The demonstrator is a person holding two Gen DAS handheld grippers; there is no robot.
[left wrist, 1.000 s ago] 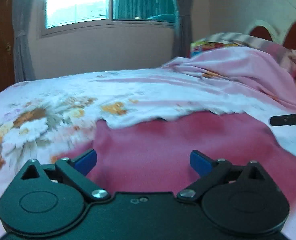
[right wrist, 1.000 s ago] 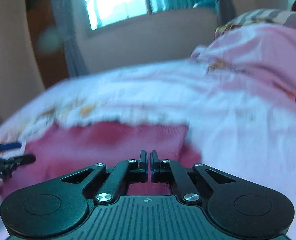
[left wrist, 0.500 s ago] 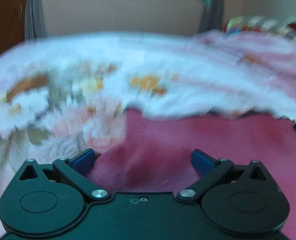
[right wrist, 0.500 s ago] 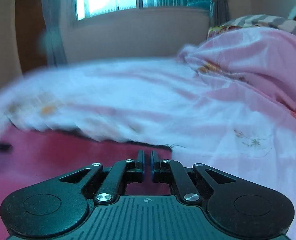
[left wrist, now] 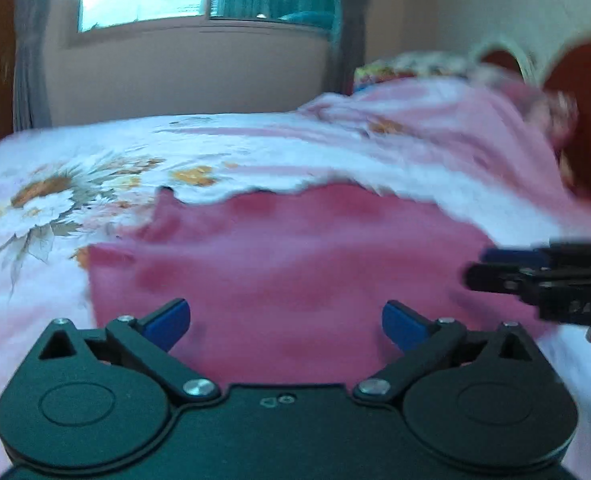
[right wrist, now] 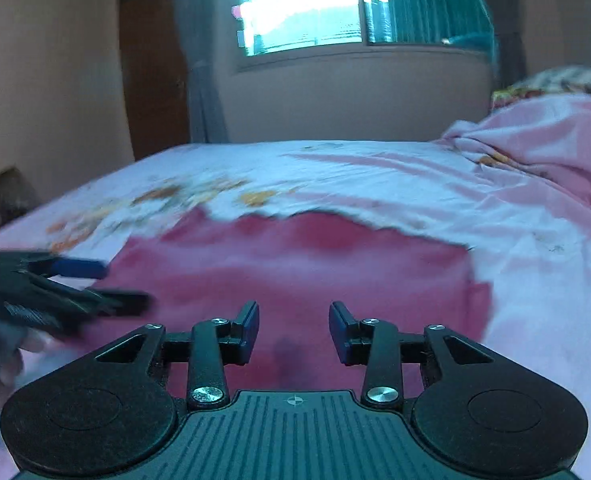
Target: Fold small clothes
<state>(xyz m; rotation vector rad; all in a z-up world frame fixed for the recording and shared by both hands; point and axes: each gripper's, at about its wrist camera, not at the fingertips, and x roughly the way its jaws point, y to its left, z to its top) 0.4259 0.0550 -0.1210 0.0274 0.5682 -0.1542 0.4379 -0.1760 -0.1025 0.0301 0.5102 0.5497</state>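
Bed (right wrist: 375,168): fills the middle of both views, under a pale floral sheet; it serves as the work surface, so the cloth can lie spread and flat.
Pink blanket (right wrist: 555,136): heaped at the far right, toward the headboard; likely pushed aside to leave room for folding.
Window (right wrist: 303,12): far wall, bright, with grey curtains at its sides; the main light on the scene.
Garment (left wrist: 295,260): magenta-red small cloth, spread on the near part of the bed, directly ahead of both tools; its far edge is wavy against the sheet and a corner juts out at the left. It looks laid out, not yet folded, though blur hides any crease.
Left gripper (left wrist: 285,322): low over the near edge of the garment, blue pads wide apart and nothing between them; judged to be lined up to take the near-left hem.
Right gripper (right wrist: 294,326): low over the near-right part of the garment, jaws parted with a clear gap and empty; seen from the left wrist view it comes in side-on at the right edge.
Stage: early, both tools positioned at the near hem, apparently ready to pinch and carry it over.
Risk: the thin cloth may bunch, or the sheet may be caught with it.
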